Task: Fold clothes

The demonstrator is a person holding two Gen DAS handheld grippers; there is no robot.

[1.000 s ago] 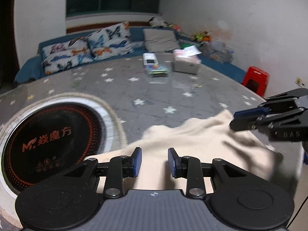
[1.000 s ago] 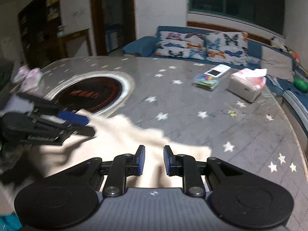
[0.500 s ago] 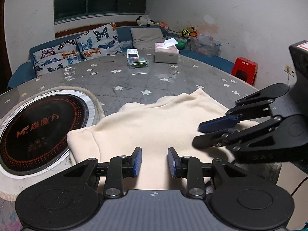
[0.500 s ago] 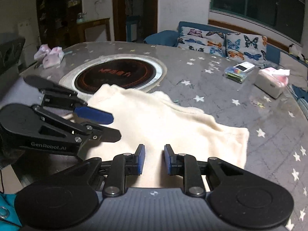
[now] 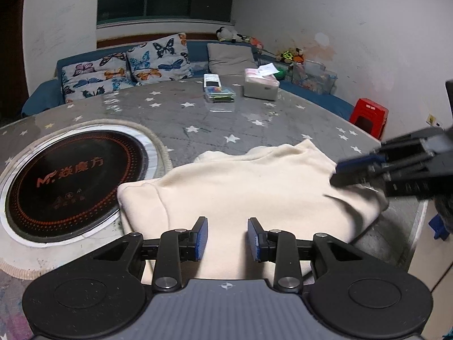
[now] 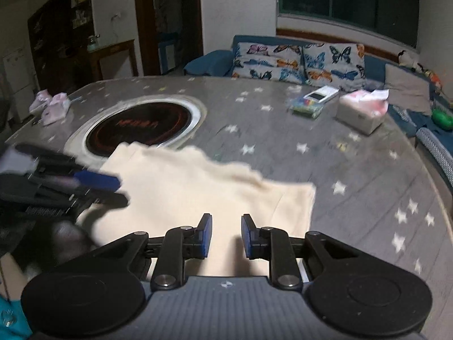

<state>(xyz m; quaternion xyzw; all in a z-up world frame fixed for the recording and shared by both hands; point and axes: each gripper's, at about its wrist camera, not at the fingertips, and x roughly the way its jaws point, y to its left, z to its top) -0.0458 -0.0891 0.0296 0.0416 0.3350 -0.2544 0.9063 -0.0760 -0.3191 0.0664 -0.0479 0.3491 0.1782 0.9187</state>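
A cream garment lies folded on the grey star-patterned table near its front edge; it also shows in the right wrist view. My left gripper is open and empty, just above the garment's near edge. My right gripper is open and empty over the garment's near edge. The right gripper shows blurred at the right of the left wrist view, over the garment's right end. The left gripper shows blurred at the left of the right wrist view, at the garment's left end.
A round black induction hob is set in the table left of the garment. A tissue box, a phone and a small pack lie at the far side. Pink baby shoes sit far left. A red stool stands beyond the table.
Both grippers have pulled back from the garment's middle toward its ends and near edge. The garment lies flat, let go. Both grippers stay open.
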